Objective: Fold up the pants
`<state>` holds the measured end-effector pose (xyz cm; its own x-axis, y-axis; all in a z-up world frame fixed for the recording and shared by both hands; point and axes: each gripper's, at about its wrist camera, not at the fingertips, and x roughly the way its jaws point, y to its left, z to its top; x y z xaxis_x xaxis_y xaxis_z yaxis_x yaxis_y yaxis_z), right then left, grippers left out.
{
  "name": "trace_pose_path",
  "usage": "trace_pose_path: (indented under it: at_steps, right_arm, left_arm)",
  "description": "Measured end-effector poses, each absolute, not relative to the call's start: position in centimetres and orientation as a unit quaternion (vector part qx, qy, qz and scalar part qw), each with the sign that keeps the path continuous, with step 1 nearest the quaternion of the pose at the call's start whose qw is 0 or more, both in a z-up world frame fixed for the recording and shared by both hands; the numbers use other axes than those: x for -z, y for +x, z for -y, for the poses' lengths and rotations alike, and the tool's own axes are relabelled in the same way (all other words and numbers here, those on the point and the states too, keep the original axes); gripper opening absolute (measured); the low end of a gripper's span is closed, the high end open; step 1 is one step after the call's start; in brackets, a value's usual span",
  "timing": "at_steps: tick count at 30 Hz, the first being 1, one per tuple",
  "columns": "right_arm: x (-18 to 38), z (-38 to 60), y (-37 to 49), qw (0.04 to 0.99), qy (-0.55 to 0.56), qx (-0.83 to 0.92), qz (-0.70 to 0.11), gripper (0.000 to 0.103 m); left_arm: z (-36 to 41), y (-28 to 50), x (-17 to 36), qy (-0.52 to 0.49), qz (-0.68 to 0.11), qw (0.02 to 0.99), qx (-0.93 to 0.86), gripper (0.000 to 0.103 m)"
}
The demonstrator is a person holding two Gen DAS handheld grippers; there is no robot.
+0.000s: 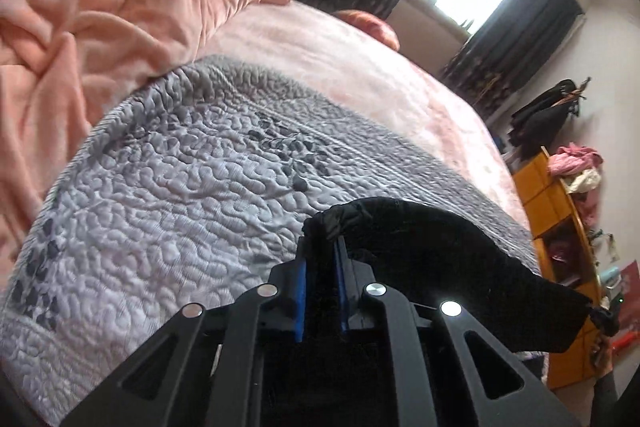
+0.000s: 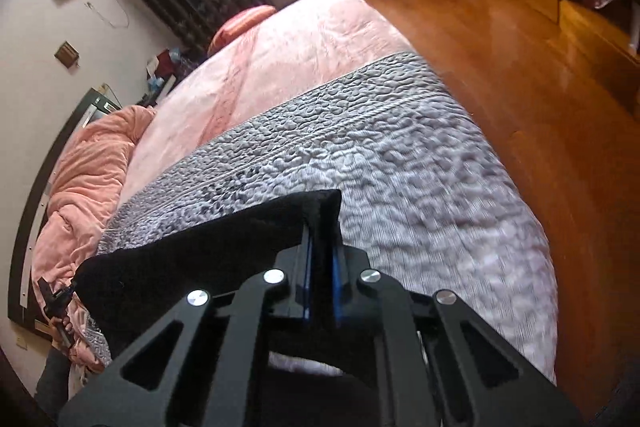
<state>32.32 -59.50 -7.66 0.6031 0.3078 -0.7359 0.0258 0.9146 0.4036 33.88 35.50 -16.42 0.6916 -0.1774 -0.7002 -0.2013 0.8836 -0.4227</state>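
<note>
Beneath both my grippers lies the grey quilted bedspread (image 1: pixel 168 195), with a pink sheet (image 2: pixel 280 59) beyond it and a rumpled peach duvet (image 1: pixel 100 7) near the headboard. The black pants (image 1: pixel 440 259) hang stretched in the air between my two hands, above the bedspread. My left gripper (image 1: pixel 322 247) is pinched closed on one bunched corner of the fabric, and my right gripper (image 2: pixel 320 227) is clamped on the other corner, blue pads (image 2: pixel 335 279) squeezing the cloth
</note>
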Motion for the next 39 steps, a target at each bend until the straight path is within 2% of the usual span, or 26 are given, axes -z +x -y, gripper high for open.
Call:
trace_pose_path:
  at_steps: [11,26,29,33,35,37,38,39]
  right_arm:
    - [8.7,60.4,20.4,0.889,0.211,-0.043,-0.403,0.008]
    - [10.1,59.1,10.7,0.903,0.210,-0.013,-0.374,0.012]
    - [10.9,58.8,9.1,0.904,0.220,-0.011,-0.366,0.017]
    - [12.9,57.3,7.6,0.897,0.213,-0.016,-0.386,0.037]
    - [14.2,56.4,7.0,0.894,0.194,-0.002,-0.403,0.039]
    - [15.7,56.3,6.3,0.885,0.196,0.021,-0.421,0.065]
    - [16.3,56.6,5.8,0.882,0.203,0.032,-0.424,0.068]
    - [16.9,57.1,5.3,0.879,0.212,0.041,-0.426,0.069]
  left_arm:
    - [-35.9,23.9,15.3,-0.261,-0.372,0.891,0.005,0.012]
    - [-37.4,14.7,22.1,-0.279,-0.405,0.870,-0.025,0.013]
    - [-38.1,13.5,23.6,-0.293,-0.409,0.863,-0.036,0.011]
    - [-38.0,12.5,26.8,-0.299,-0.440,0.846,-0.040,0.010]
    - [-37.7,11.6,28.4,-0.300,-0.450,0.840,-0.048,0.011]
    - [-37.8,10.7,29.5,-0.318,-0.448,0.834,-0.054,0.014]
    - [-37.8,10.2,29.9,-0.324,-0.447,0.832,-0.059,0.017]
    - [-37.8,9.8,30.1,-0.327,-0.447,0.830,-0.064,0.026]
